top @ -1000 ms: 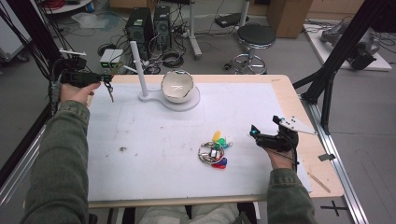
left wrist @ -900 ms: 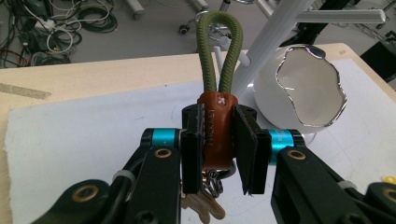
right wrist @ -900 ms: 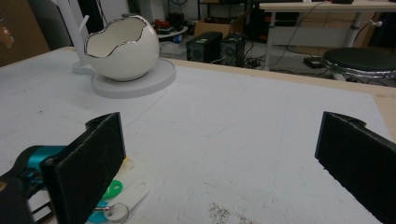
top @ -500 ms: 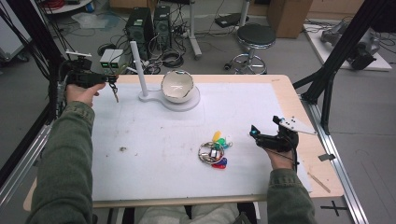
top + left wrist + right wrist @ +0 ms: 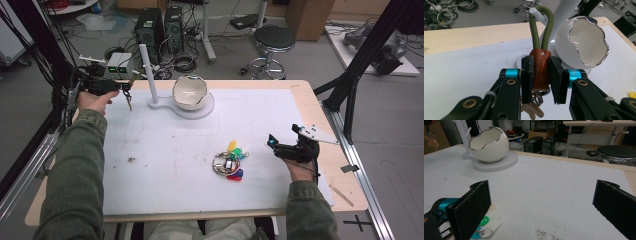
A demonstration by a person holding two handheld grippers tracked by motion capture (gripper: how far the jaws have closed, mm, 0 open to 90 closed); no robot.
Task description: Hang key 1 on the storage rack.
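Observation:
My left gripper (image 5: pixel 124 89) (image 5: pixel 540 77) is shut on the brown leather tag (image 5: pixel 539 70) of a keychain. Its green cord loop (image 5: pixel 540 30) sticks up past the jaws and its keys (image 5: pixel 128 101) hang below. It hovers above the table's far left corner, just left of the white post (image 5: pixel 148 70) of a stand. The loop lies close to a white peg (image 5: pixel 534 11) of that post. A white egg-shaped bowl (image 5: pixel 190 92) (image 5: pixel 574 50) (image 5: pixel 489 147) sits on the stand's round base (image 5: pixel 206 110). My right gripper (image 5: pixel 272 142) (image 5: pixel 541 205) is open, right of a key bunch with coloured tags (image 5: pixel 229 162) (image 5: pixel 486 222).
A white mat (image 5: pixel 165 195) covers most of the wooden table (image 5: pixel 305 95). A small dirt mark (image 5: pixel 131 160) lies on the mat at the left. Black frame struts (image 5: pixel 350 95) stand at both sides. A stool (image 5: pixel 274 40) and computer towers (image 5: pixel 160 27) stand on the floor behind.
My left gripper has carried the keychain a little to the right, toward the white post. The right gripper and the key bunch have not moved.

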